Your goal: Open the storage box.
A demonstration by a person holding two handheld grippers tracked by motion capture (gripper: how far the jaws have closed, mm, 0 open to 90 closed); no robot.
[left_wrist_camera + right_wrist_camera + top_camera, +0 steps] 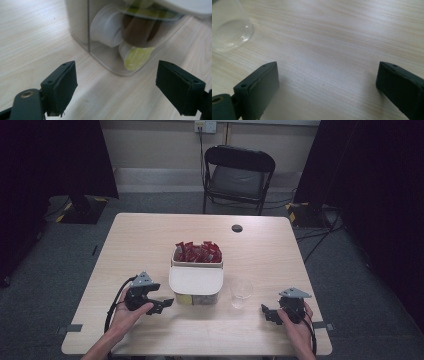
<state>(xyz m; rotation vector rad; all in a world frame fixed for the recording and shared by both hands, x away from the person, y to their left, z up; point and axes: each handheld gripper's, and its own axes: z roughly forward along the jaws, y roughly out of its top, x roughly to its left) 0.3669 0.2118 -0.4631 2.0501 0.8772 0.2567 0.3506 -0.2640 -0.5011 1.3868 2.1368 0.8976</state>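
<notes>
Clear plastic container (196,292) with a white lid sits mid-table, holding small lidded cups (133,56); its near-left corner lies just beyond the left gripper (162,304), whose jaws gape with nothing between them. Right gripper (266,312), likewise spread and empty, rests near right, a clear cup (241,292) just left of it.

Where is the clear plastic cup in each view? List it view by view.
High view: clear plastic cup just right of the lidded container.
Right gripper view: top left corner.
Left gripper view: faces that container's corner.
Shared landmark: light wooden table.
</notes>
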